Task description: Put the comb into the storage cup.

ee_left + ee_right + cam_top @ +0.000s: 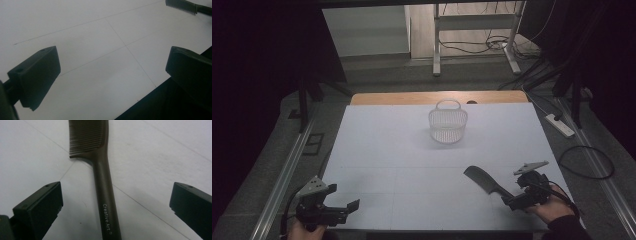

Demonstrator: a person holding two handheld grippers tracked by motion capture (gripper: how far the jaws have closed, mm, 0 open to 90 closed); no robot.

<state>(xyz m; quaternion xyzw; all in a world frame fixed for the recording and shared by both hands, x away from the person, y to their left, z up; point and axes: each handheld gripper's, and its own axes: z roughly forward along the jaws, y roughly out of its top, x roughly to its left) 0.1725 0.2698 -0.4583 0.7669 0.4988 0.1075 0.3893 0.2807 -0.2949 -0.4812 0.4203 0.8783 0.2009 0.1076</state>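
- The dark brown plastic comb (pixel 103 182) lies flat on the white table sheet (pixel 402 150) near its right front corner, its handle between the spread jaws of the right gripper (pixel 510 199), neither pad touching it.
- The left gripper (pixel 343 197), jaws wide apart with nothing between them, sits at the left front edge.
- A white wire basket (pixel 448 122) stands well apart toward the far side, with open sheet between it and the comb.

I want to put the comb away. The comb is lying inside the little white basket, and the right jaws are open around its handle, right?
Not quite. The comb lies flat on the table, apart from the white basket, as the high view shows. The right gripper does have its jaws open on either side of the handle.
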